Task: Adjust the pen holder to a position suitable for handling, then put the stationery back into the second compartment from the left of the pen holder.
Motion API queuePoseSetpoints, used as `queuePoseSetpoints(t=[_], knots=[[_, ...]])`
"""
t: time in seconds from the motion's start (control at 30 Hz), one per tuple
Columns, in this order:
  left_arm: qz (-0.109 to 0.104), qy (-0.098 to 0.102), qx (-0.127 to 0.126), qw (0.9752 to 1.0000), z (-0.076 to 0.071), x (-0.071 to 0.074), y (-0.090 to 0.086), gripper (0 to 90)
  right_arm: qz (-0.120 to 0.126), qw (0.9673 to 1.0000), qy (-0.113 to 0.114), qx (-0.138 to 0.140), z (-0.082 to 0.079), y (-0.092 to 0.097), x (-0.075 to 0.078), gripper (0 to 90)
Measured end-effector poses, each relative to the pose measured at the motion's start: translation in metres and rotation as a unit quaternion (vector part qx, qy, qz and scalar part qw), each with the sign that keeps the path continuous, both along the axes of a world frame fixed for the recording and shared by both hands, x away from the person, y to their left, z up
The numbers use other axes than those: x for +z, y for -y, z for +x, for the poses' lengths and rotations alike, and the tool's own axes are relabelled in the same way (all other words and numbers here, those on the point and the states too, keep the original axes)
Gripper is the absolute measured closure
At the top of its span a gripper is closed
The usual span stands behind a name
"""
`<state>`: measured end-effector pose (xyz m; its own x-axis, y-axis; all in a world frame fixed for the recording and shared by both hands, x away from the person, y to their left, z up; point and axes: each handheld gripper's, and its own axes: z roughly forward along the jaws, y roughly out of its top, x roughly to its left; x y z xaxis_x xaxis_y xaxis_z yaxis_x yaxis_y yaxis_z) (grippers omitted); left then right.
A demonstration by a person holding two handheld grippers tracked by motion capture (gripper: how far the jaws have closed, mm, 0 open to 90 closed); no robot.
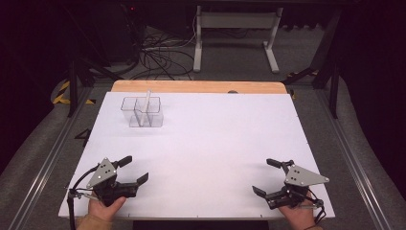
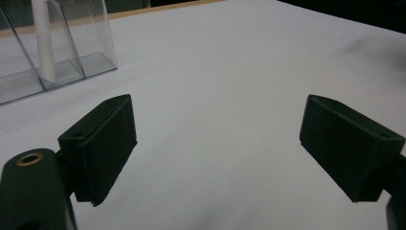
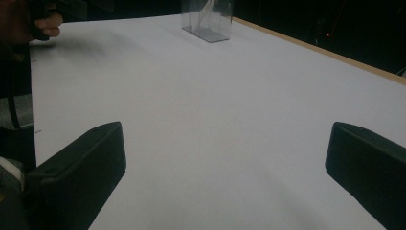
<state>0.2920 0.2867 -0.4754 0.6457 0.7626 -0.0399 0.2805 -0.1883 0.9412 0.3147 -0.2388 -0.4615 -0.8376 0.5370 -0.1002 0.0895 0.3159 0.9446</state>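
Both grippers sit at the near edge of the white table (image 1: pixel 206 158), one in each of my hands: left gripper (image 1: pixel 135 170) at the near-left corner, right gripper (image 1: pixel 266 177) at the near-right corner, each with its jaws spread wide and nothing between them. I judge this a rest stance, hands parked well apart and low so the working field between them lies free. Well away, toward the far-left part of the table, stands the clear compartment box (image 1: pixel 142 112), set square to the table's far edge. Inside it a white stick (image 1: pixel 146 104) stands nearly upright, long axis close to vertical, top leaning slightly right and poking above the rim. From the left gripper view the stick (image 2: pixel 43 40) rests its lower end on the box floor against a divider wall; which compartment exactly, I cannot tell.
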Motion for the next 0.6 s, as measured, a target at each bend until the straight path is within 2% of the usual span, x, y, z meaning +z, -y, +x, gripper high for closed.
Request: queuePoseSetpoints(t=[0.6], knots=[[-0.002, 0.012, 0.007, 0.9999, -0.0026, 0.0024, -0.0015, 13.2, -0.002, 1.0, 0.001, 0.003, 0.001, -0.0017, 0.0001, 0.7]])
